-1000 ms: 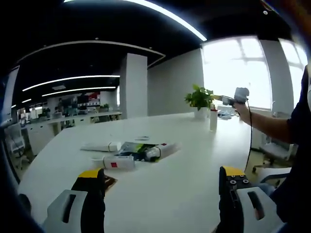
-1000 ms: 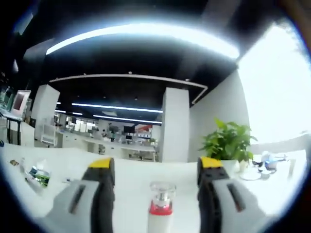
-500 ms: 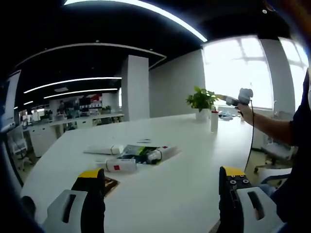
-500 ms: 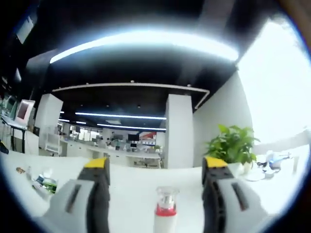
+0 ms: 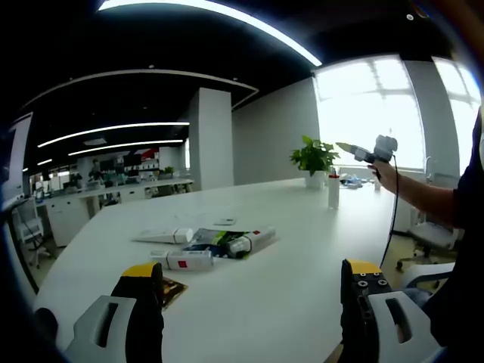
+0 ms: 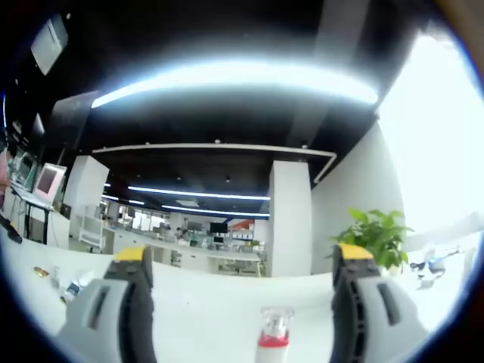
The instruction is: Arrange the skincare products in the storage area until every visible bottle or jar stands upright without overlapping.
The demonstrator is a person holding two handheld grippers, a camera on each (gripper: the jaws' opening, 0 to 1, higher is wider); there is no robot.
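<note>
**Lying products ahead of the left gripper**

White table [image 5: 302, 249] bears a cluster of products [image 5: 215, 243] lying flat, long axes crosswise, ahead of the left gripper [image 5: 249, 302], jaws spread and empty. One bottle [image 6: 273, 344] stands upright, seemingly below the right gripper [image 6: 238, 302], likewise spread.

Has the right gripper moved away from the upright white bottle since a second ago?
Yes. The right gripper has risen above the white red-collared bottle, against the potted plant.

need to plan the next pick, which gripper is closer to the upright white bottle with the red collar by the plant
Right. The right gripper hangs just above and beside the bottle at the table's far end; the left gripper sits at the near edge, well short of it.
</note>
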